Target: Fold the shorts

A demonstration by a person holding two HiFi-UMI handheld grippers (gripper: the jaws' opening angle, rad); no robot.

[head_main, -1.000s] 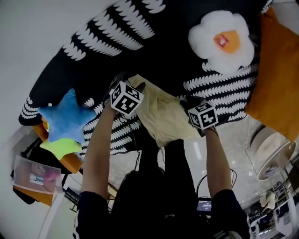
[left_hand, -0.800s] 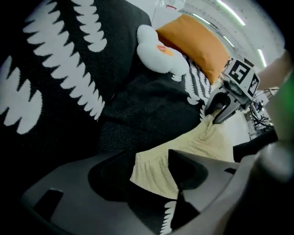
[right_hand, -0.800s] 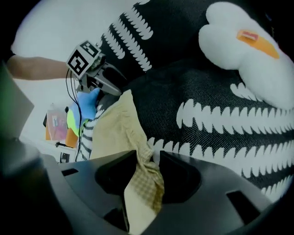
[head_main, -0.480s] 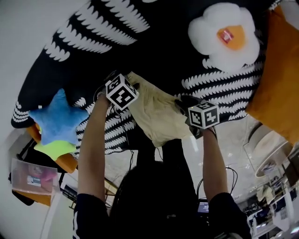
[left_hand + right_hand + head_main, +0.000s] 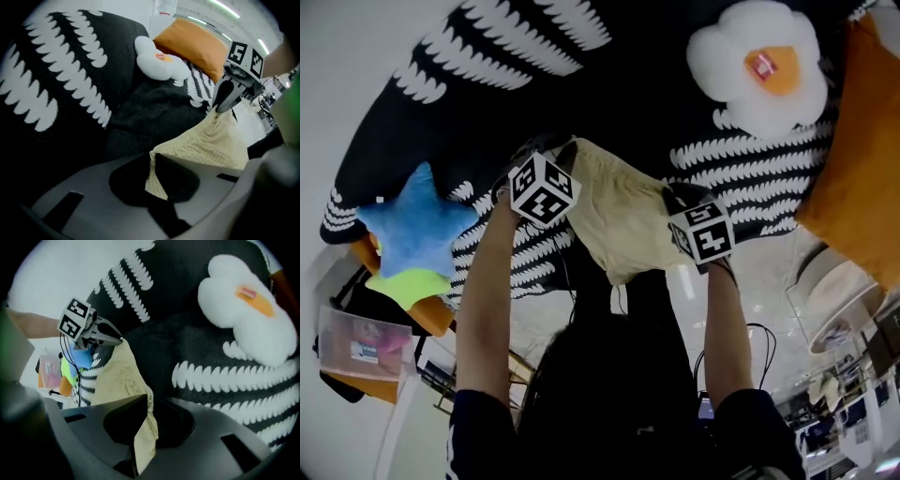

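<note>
Jaws have just closed: left gripper [image 5: 152, 180] pinches one corner of the shorts [image 5: 619, 220], right gripper [image 5: 143, 427] the other. Shorts hang stretched between them; no fold made yet.

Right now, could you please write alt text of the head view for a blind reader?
The left gripper and right gripper, jaws just closed, each pinch a corner of the pale yellow fabric shorts over a black-and-white patterned blanket.

Shorts [image 5: 619, 225] between left gripper [image 5: 151, 165] and right gripper [image 5: 147, 414], over blanket [image 5: 609, 84]; egg cushion [image 5: 759, 75] beyond, star cushion [image 5: 417, 234] left.
</note>
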